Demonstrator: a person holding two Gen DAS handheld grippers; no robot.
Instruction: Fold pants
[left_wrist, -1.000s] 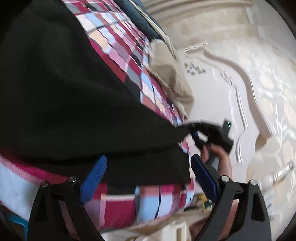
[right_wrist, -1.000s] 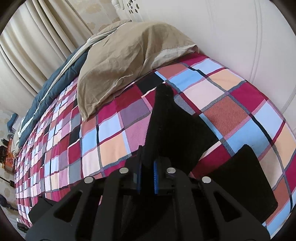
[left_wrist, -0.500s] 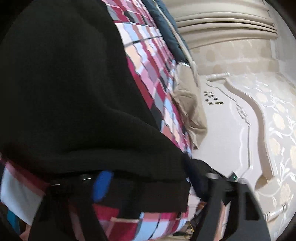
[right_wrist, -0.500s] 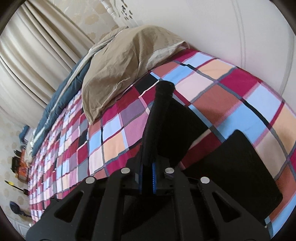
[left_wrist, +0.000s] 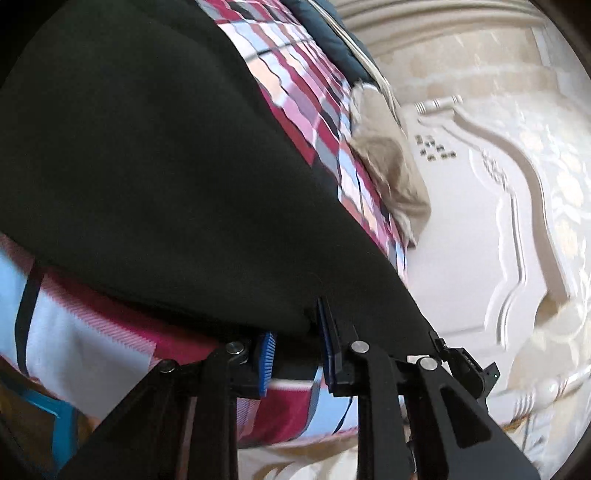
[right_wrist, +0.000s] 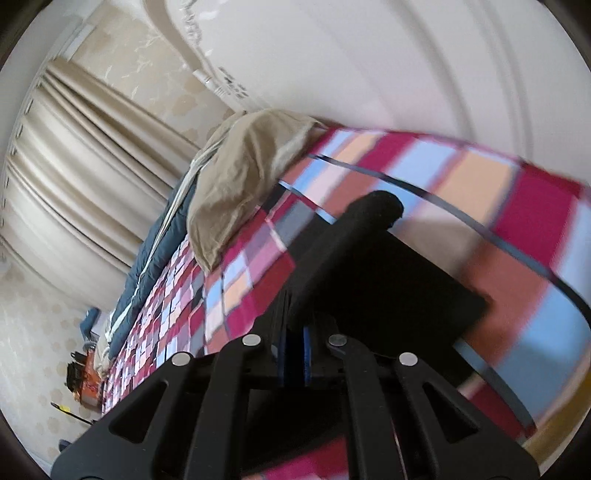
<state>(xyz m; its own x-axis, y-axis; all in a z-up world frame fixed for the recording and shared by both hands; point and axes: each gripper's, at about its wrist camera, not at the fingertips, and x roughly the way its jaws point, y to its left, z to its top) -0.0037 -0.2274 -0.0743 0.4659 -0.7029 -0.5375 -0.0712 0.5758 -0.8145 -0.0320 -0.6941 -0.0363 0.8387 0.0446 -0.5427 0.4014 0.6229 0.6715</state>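
Black pants (left_wrist: 147, 177) lie spread on a plaid bedspread (left_wrist: 303, 96) and fill most of the left wrist view. My left gripper (left_wrist: 295, 354) has its blue pads closed on the near edge of the pants. In the right wrist view the pants (right_wrist: 388, 273) rise as a pinched black fold from my right gripper (right_wrist: 293, 354), which is shut on the cloth and held above the bedspread (right_wrist: 480, 192).
A tan pillow (right_wrist: 243, 177) lies at the head of the bed, also in the left wrist view (left_wrist: 391, 173). A dark blue blanket (right_wrist: 147, 266) runs along the far side. A white carved headboard (left_wrist: 480, 206) and beige curtains (right_wrist: 74, 177) stand behind.
My left gripper went from open beside the pants' edge to closed on it. My right gripper has lifted and tilted with its fold of cloth.
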